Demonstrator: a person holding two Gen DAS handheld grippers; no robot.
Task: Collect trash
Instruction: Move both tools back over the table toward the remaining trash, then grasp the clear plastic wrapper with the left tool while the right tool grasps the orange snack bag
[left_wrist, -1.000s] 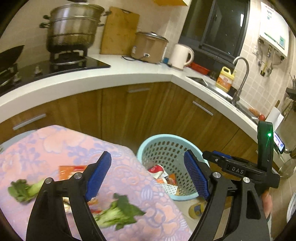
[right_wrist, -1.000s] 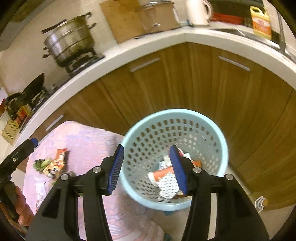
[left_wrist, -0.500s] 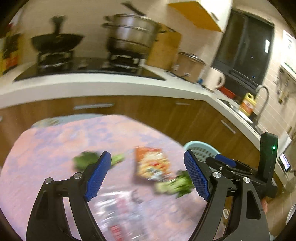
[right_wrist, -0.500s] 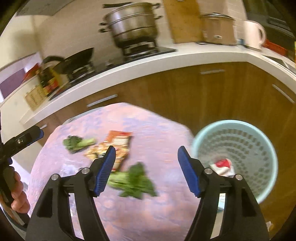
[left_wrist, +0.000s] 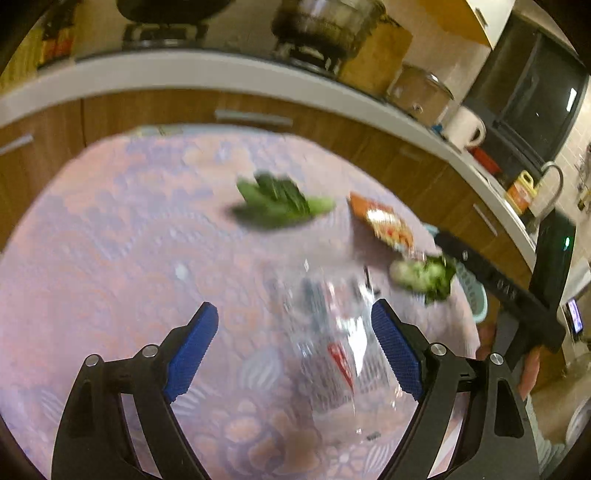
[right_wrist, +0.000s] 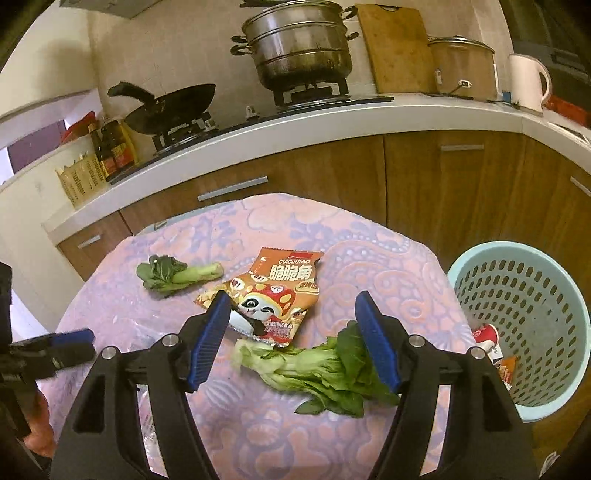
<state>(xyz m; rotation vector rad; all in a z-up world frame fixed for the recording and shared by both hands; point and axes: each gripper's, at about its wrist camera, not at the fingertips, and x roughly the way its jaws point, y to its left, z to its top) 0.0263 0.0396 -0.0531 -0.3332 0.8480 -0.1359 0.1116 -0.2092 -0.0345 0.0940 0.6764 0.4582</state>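
On the pink patterned tablecloth (right_wrist: 332, 258) lie an orange snack packet (right_wrist: 280, 291), a bok choy piece (right_wrist: 177, 275) at the left and a larger bok choy piece (right_wrist: 317, 365) near my right gripper (right_wrist: 291, 336), which is open and empty above them. My left gripper (left_wrist: 295, 347) is open and empty over a clear plastic wrapper (left_wrist: 332, 332); this view is blurred. It also shows the bok choy (left_wrist: 277, 203), the packet (left_wrist: 384, 225) and the second bok choy (left_wrist: 424, 275). A light blue basket (right_wrist: 517, 317) with trash stands to the right of the table.
Behind the table runs a wooden cabinet front (right_wrist: 406, 177) under a white counter with a steamer pot (right_wrist: 299, 48), a wok (right_wrist: 173, 107), a cutting board (right_wrist: 399, 48) and a white kettle (right_wrist: 528, 83). The other gripper's body shows at the right in the left wrist view (left_wrist: 517, 291).
Both grippers have swung from the basket back over the table. The left one now hovers over the clear wrapper, the right one over the packet and bok choy. Both stay open.
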